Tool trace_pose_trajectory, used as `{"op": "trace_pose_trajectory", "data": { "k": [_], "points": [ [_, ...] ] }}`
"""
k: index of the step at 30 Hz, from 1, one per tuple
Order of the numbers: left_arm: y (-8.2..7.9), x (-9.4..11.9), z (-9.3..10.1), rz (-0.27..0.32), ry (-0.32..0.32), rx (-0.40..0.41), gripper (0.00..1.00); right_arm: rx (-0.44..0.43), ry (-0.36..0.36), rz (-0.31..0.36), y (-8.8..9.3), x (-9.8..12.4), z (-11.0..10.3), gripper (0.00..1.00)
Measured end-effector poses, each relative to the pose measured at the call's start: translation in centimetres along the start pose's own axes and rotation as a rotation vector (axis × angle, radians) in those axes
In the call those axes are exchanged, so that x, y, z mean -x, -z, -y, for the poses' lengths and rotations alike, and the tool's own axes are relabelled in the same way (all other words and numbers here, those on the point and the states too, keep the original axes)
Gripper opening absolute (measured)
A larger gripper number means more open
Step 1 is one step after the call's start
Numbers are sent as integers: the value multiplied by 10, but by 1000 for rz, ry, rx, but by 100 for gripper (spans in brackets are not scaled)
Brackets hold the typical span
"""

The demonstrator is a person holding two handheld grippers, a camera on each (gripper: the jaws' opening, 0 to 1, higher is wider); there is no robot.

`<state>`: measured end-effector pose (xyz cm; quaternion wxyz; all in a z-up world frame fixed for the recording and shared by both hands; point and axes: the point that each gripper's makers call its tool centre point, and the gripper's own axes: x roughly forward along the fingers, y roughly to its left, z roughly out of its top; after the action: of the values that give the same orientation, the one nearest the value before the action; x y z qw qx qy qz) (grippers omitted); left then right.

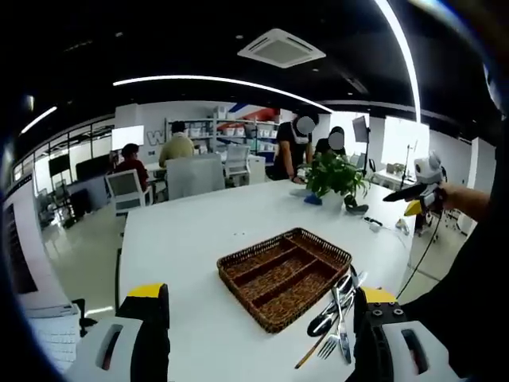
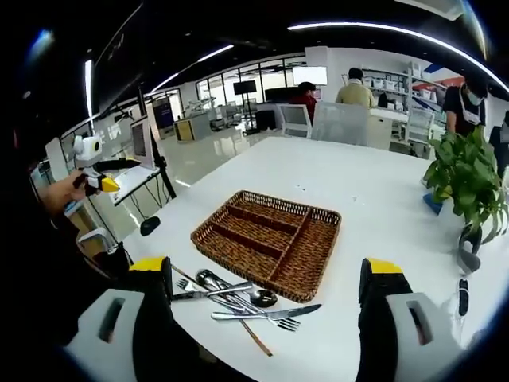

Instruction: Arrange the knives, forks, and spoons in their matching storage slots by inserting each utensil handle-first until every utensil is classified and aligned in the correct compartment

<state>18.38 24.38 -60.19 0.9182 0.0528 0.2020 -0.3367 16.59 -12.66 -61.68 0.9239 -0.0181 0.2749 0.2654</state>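
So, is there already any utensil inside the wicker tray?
No, the wicker tray has bare compartments, and the utensils lie in a pile on the white table beside it.

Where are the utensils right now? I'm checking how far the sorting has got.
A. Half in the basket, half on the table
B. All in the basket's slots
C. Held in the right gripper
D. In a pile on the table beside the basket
D: the utensils lie heaped on the table next to the basket, whose slots look empty in both views.
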Motion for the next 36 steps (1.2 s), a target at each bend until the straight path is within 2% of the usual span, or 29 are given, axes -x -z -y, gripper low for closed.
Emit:
{"op": "trace_pose_trajectory", "data": {
  "k": [1,7,19,26,36],
  "points": [
    [0,0,0,0,-1,0,100,6,18,5,-1,1,2,100],
    [0,-1,-2,2,-9,3,100,-3,19,34,-6,2,3,100],
    [-2,0,-1,3,-18,3,100,-31,2,24,-2,-2,0,100],
    [-2,-3,5,-4,-15,1,100,-21,13,23,-2,2,7,100],
    [-21,-19,22,13,-45,5,100,21,-4,7,6,23,29,100]
  ]
}}
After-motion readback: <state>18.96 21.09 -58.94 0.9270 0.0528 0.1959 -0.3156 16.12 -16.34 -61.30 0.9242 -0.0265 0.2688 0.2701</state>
